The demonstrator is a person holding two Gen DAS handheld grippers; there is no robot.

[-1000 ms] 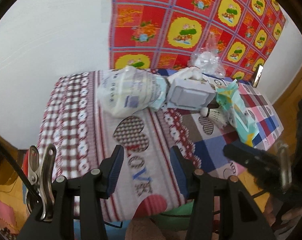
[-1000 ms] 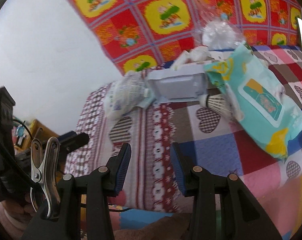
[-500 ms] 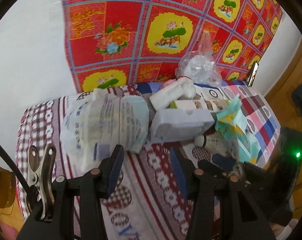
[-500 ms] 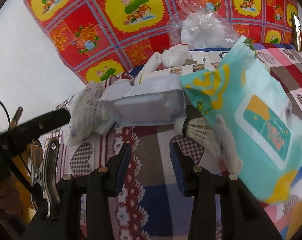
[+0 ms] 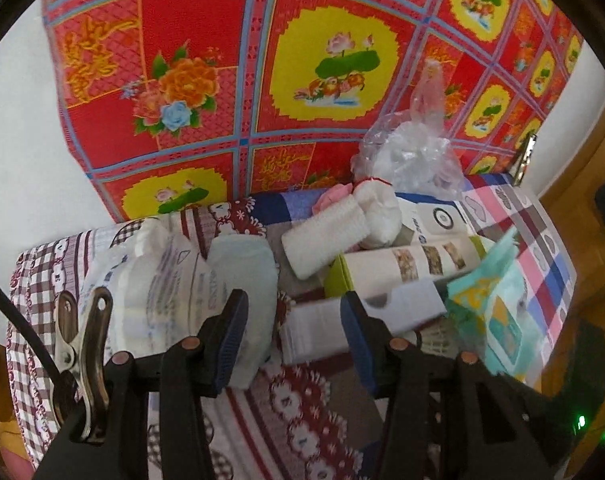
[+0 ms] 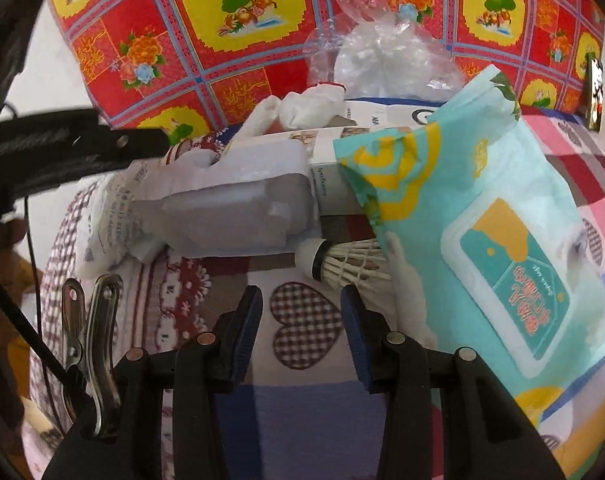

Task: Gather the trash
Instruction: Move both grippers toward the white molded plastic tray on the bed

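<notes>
A heap of trash lies on the patchwork bedcover [image 5: 302, 408]. My left gripper [image 5: 294, 340] is open, hovering just in front of a white foam tray [image 5: 318, 332], with a white printed plastic bag [image 5: 170, 280] to its left. Nothing is pressed between its pads. My right gripper [image 6: 302, 320] is also open and empty above a checked heart patch. A white shuttlecock [image 6: 342, 264] lies just beyond its right finger. A teal wet-wipes pack [image 6: 482, 240] leans on the shuttlecock's feathers. The foam tray [image 6: 230, 212] sits to the left, under the left gripper's fingers [image 6: 102, 144].
Behind the heap are a long printed carton [image 5: 414, 264], a rolled white cloth [image 5: 326, 240] and a clear plastic bag [image 5: 414, 156]. A red flowered cloth [image 5: 262, 80] hangs on the wall behind. The bed ends at the right over a wooden floor [image 5: 590, 200].
Both grippers have moved in toward the heap and a little lower; the trash now looms larger. The left one went from the bed's front edge to the foam tray. Jaw openings are unchanged.
</notes>
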